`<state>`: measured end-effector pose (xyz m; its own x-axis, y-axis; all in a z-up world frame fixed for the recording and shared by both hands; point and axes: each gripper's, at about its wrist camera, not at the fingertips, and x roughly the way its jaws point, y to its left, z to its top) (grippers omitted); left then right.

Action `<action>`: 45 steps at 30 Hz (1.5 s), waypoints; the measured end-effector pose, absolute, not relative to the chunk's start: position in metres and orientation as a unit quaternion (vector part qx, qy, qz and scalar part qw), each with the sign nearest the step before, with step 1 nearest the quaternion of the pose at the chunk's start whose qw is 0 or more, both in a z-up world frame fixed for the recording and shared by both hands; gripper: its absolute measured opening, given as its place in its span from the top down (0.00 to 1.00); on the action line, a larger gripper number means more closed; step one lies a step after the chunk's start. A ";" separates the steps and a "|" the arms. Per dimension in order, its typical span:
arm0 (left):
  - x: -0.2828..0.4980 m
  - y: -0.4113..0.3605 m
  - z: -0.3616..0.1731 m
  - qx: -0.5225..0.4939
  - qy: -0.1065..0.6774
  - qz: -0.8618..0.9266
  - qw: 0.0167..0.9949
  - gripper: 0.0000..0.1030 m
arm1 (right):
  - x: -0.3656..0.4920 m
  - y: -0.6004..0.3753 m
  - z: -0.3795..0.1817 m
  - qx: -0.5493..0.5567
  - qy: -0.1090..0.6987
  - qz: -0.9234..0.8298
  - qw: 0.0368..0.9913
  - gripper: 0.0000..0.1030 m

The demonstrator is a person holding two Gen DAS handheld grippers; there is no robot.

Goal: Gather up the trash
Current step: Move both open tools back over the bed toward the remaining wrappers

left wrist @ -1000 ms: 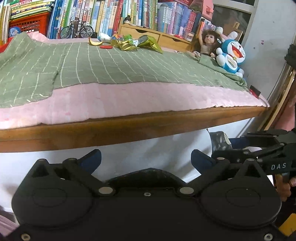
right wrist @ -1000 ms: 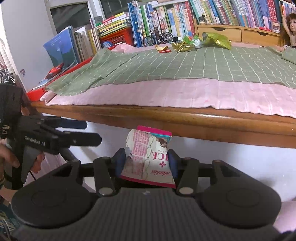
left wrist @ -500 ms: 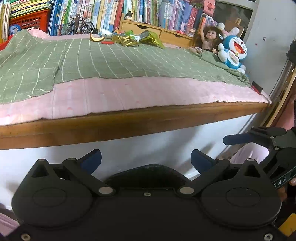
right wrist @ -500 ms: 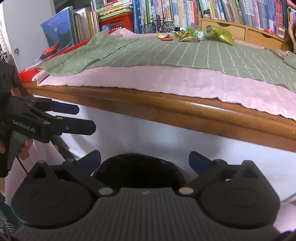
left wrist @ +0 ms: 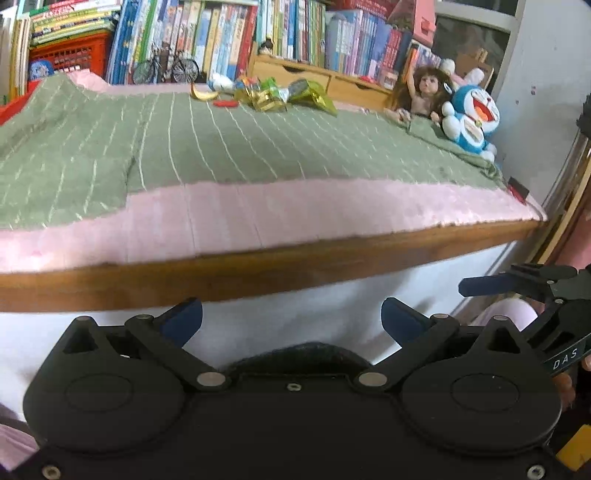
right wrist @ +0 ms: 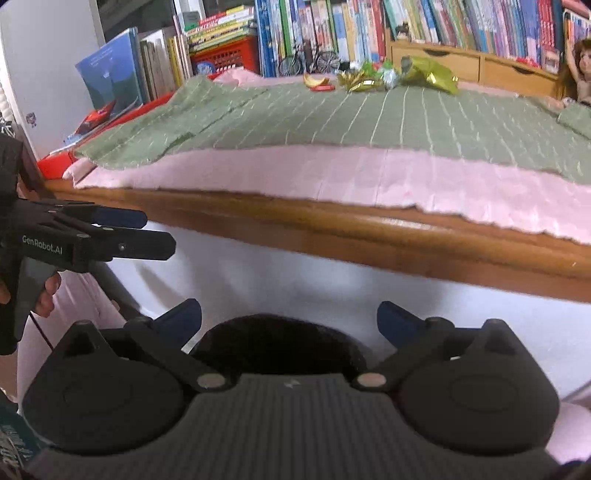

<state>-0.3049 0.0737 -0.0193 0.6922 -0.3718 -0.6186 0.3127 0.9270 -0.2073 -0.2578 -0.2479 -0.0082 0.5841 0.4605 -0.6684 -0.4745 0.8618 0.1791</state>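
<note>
Left gripper [left wrist: 291, 319] spread wide and empty below the wooden bed edge [left wrist: 258, 269], right gripper [right wrist: 289, 321] likewise spread and empty, shiny wrappers [left wrist: 280, 96] heaped at the far side of the green blanket [left wrist: 221, 147], near the bookshelf [left wrist: 229, 33].

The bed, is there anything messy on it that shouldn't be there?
Yes. Crinkled gold and green wrappers, a banana peel and a small red scrap lie on the green blanket at the far side, by the bookshelf.
</note>
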 end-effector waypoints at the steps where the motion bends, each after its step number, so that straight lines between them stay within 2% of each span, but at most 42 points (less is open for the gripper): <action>1: -0.304 0.075 -0.017 -0.043 0.342 -0.183 0.921 0.00 | -0.257 -0.249 -0.005 -0.008 0.368 0.260 0.893 0.00; 15: -0.268 0.082 0.063 -0.037 0.282 -0.196 0.939 0.00 | -0.213 -0.259 0.064 0.068 0.281 0.312 0.905 0.00; 27: -0.178 0.106 0.130 -0.064 0.225 -0.162 0.959 0.00 | -0.134 -0.249 0.125 0.058 0.194 0.302 0.932 0.00; 32: -0.122 0.094 0.118 -0.026 0.230 -0.133 0.964 0.00 | -0.088 -0.244 0.119 0.041 0.197 0.252 0.947 0.00; 39: -0.053 0.070 0.072 0.015 0.265 -0.130 0.955 0.00 | -0.037 -0.235 0.091 0.011 0.231 0.226 0.946 0.00; 45: -0.003 0.058 0.036 0.056 0.248 -0.149 0.955 0.00 | 0.006 -0.229 0.064 0.025 0.269 0.222 0.937 0.00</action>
<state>-0.0026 0.0583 0.0362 0.8322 -0.2575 -0.4911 0.3133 0.9491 0.0332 0.0065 -0.2286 0.0635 0.7571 0.4297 -0.4922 -0.4031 0.9000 0.1657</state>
